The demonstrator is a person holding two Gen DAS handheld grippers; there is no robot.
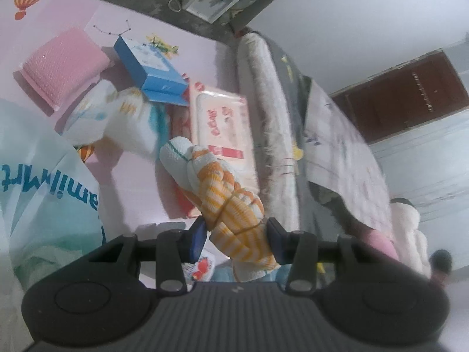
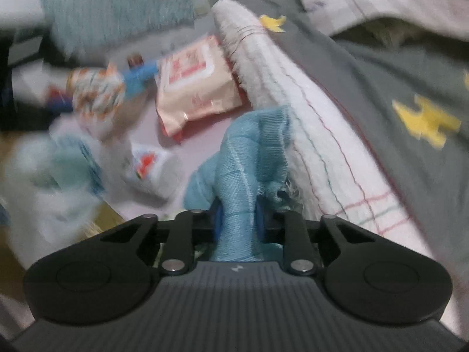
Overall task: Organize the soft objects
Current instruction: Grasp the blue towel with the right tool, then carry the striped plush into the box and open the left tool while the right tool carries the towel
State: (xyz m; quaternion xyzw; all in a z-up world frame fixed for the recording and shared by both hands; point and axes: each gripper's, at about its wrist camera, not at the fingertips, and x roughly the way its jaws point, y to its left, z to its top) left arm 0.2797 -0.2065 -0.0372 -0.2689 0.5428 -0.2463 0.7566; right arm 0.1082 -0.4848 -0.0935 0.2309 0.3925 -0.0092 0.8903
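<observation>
Blue pads of the left tool [image 1: 236,239] clamp an orange-and-white striped cloth roll [image 1: 222,187] at lower centre, over bare pink mat [image 1: 132,182] hemmed by a white bag [image 1: 38,170] at left and a fleecy blanket edge [image 1: 263,94] at right. Only the right wrist view shows the right tool [image 2: 236,218] pinched tight on a light blue cloth [image 2: 246,158], lower centre, touching that blanket, wipes pack [image 2: 193,85] beyond.

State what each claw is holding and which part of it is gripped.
Left claw is shut on the orange-striped rolled cloth, near its close end. Right claw is shut on the light blue cloth, pinching a bunched fold at its near end.
</observation>
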